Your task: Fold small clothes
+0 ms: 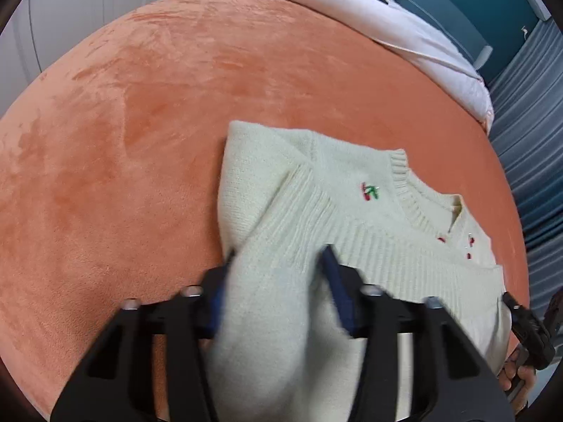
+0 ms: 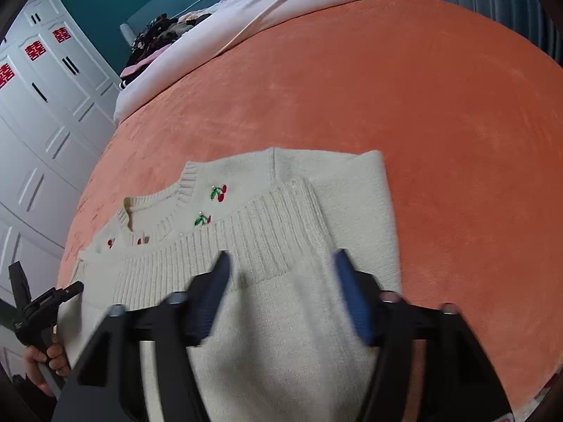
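Note:
A small cream knit sweater (image 1: 316, 211) with embroidered cherries lies on the orange bed cover (image 1: 158, 123). Its ribbed hem is folded up over the chest, just below the collar. My left gripper (image 1: 278, 263) is open, its blue-padded jaws spread over the sweater's left part. The sweater also shows in the right wrist view (image 2: 281, 218) on the same cover (image 2: 422, 105). My right gripper (image 2: 281, 263) is open over its right part. Neither gripper pinches cloth.
A white duvet (image 1: 387, 28) is bunched at the head of the bed, also in the right wrist view (image 2: 246, 17), with dark clothes (image 2: 158, 35) piled beside it. White wardrobe doors (image 2: 45, 105) stand at the left. Striped curtains (image 1: 527, 140) hang at the right.

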`<state>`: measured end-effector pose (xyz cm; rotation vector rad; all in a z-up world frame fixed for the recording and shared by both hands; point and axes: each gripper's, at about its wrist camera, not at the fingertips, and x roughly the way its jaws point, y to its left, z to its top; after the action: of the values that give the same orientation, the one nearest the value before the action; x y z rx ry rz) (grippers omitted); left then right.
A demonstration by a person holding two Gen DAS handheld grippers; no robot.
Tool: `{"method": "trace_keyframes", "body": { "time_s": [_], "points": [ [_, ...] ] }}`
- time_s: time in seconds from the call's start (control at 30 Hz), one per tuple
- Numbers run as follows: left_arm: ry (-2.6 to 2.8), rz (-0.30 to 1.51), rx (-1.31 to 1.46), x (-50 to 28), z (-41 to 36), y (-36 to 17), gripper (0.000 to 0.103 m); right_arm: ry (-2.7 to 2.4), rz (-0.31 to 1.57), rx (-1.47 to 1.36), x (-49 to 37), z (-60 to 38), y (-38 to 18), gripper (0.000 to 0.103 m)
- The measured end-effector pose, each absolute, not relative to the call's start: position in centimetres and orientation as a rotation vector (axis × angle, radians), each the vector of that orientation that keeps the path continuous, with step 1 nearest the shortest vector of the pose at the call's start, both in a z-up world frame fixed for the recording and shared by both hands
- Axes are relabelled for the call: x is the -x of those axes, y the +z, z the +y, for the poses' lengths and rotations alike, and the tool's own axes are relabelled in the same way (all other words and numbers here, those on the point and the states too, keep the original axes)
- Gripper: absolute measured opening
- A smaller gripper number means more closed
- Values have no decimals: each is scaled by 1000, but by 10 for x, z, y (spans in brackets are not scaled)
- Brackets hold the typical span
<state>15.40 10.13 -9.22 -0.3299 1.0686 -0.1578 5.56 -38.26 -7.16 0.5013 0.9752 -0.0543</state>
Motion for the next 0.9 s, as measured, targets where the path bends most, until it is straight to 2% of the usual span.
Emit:
{"method": "trace_keyframes", "body": {
  "time_s": [0.07,0.2,0.27,0.33,0.37,0.4,0.43,0.5,0.63,0.77,0.83,0.87,0.9],
  "points": [
    [-183,1043,390,-145,109,-81,17,-15,903,-520,-41,-379,-52,9],
    [-223,960,477,-126,117,-38,16,54,711,-528,-16,-374,14,8],
    [-222,935,469,-128,112,-18,16,65,630,-527,-15,-380,42,8],
    [-184,916,409,-136,102,-8,21,87,612,-545,-27,-388,50,8],
    [-156,917,346,-143,95,-10,29,86,630,-538,-36,-390,45,8],
    [-128,942,287,-150,89,-15,42,78,667,-532,-44,-391,35,8],
    [-92,995,244,-156,85,-27,45,68,710,-536,-51,-390,22,8],
    [-90,1073,289,-157,88,-49,45,79,802,-538,-57,-378,-10,8],
    [-110,1055,343,-145,99,-63,46,54,888,-507,-46,-358,-51,9],
    [-154,1020,329,-150,96,-63,45,21,883,-555,-44,-362,-58,9],
    [-173,1004,326,-156,93,-60,45,7,888,-572,-49,-370,-58,15],
    [-181,1008,328,-160,91,-61,42,-4,894,-576,-52,-372,-60,15],
    [-185,1025,334,-164,88,-63,34,-14,906,-577,-56,-375,-63,17]
  ]
}}
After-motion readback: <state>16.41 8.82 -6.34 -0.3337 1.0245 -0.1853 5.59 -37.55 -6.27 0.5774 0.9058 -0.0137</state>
